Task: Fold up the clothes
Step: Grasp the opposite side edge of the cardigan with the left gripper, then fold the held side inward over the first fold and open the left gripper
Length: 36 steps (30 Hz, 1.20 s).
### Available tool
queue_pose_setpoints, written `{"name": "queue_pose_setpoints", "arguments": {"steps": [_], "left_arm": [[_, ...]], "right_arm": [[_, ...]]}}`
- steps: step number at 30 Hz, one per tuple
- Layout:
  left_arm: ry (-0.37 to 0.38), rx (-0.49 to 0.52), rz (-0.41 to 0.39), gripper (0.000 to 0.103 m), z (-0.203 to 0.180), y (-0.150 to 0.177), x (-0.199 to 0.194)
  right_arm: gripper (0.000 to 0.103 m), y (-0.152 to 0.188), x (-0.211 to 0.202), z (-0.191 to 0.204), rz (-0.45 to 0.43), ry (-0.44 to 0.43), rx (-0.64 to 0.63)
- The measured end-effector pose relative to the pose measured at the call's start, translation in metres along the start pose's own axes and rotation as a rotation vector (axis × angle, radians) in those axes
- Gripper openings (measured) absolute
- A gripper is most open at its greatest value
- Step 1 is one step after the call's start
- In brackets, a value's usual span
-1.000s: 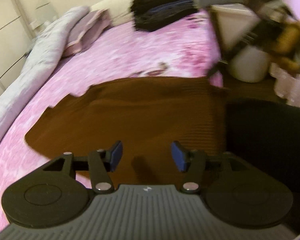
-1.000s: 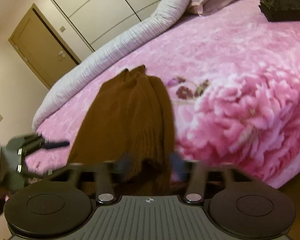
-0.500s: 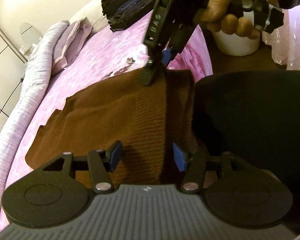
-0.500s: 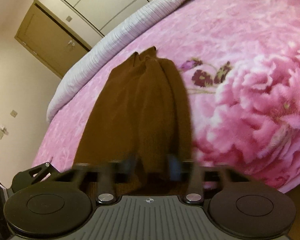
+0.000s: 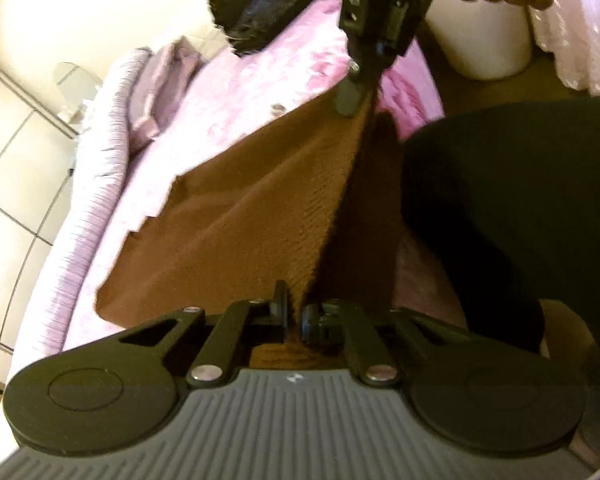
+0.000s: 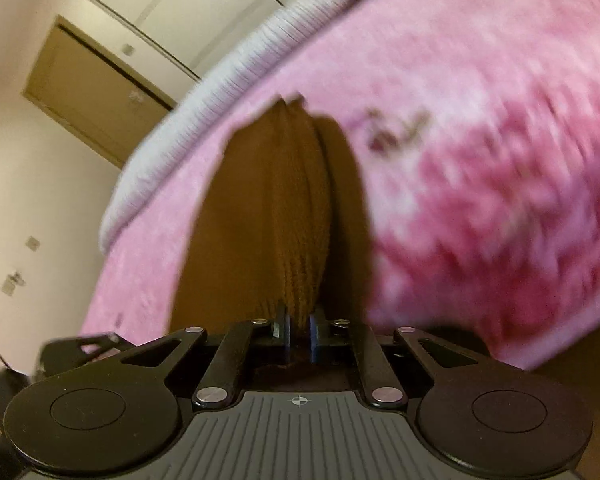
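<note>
On the bed's fluffy pink floral blanket (image 6: 480, 128) lies a brown rib-knit garment (image 5: 252, 216), its near edge lifted into a taut ridge. Left gripper (image 5: 295, 316): jaws clamped on one end of that edge. Right gripper (image 6: 298, 330): jaws closing, blue pads pinching knit at the other end. Folded dark clothes (image 5: 268, 4) stacked farther back w/ a ribbed grey duvet (image 5: 96, 184) alongside.

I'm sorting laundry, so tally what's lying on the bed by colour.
Brown: 1, the sweater that both grippers pinch
Black: 1, the pile of dark clothes
Lilac: 1, the folded cloth by the rolled quilt
Grey-white: 1, the quilt
Total: 4
</note>
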<state>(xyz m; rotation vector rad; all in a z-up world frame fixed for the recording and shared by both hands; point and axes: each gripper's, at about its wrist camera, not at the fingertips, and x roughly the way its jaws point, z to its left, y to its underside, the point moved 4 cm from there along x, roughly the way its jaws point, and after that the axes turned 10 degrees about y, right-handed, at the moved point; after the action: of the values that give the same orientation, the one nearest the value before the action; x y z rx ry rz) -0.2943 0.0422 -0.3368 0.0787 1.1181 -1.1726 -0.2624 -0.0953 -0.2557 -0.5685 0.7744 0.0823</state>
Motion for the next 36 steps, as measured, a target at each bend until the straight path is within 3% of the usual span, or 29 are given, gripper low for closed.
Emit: {"name": "queue_pose_setpoints", "arguments": {"steps": [2, 6, 9, 12, 14, 18, 21, 26, 29, 32, 34, 35, 36], "left_arm": [[0.003, 0.02, 0.014, 0.004, -0.006, 0.002, 0.001], [0.018, 0.007, 0.022, 0.006, -0.005, 0.005, 0.007], [0.037, 0.002, 0.017, 0.01, -0.004, 0.003, 0.006], [0.168, -0.113, -0.028, 0.029, 0.01, 0.012, -0.007], [0.264, -0.204, -0.063, 0.031, 0.023, 0.018, -0.018], [0.373, -0.394, -0.138, 0.031, 0.065, 0.037, -0.047], [0.292, -0.426, -0.146, 0.032, 0.097, 0.041, -0.052], [0.118, -0.461, -0.149, 0.032, 0.138, 0.034, -0.032], [0.127, -0.518, -0.181, 0.033, 0.15, 0.025, -0.008], [0.153, -0.502, -0.166, 0.033, 0.145, 0.018, 0.022], [0.175, -0.474, -0.144, 0.033, 0.135, 0.015, 0.04], [0.186, -0.47, -0.139, 0.032, 0.132, 0.014, 0.045], [0.196, -0.474, -0.141, 0.032, 0.13, 0.014, 0.048]], "right_arm": [[0.006, 0.01, 0.004, -0.007, 0.011, -0.001, 0.033], [0.007, 0.01, 0.005, -0.001, -0.011, 0.039, -0.063], [0.008, 0.006, 0.014, -0.004, 0.017, 0.044, -0.06], [0.014, 0.0, 0.006, -0.005, 0.009, 0.054, -0.09], [0.019, -0.005, -0.002, -0.005, -0.01, 0.065, -0.108], [0.031, -0.024, -0.021, -0.001, -0.088, 0.09, -0.114], [0.041, -0.045, -0.02, 0.011, -0.161, 0.076, -0.14], [0.049, -0.091, 0.03, 0.049, -0.175, 0.07, -0.272], [0.051, -0.117, 0.071, 0.064, -0.165, 0.093, -0.334], [0.052, -0.141, 0.114, 0.073, -0.147, 0.125, -0.38], [0.051, -0.15, 0.135, 0.068, -0.123, 0.129, -0.38], [0.046, -0.153, 0.144, 0.063, -0.102, 0.126, -0.361], [0.006, -0.156, 0.147, 0.058, -0.083, 0.115, -0.34]]}}
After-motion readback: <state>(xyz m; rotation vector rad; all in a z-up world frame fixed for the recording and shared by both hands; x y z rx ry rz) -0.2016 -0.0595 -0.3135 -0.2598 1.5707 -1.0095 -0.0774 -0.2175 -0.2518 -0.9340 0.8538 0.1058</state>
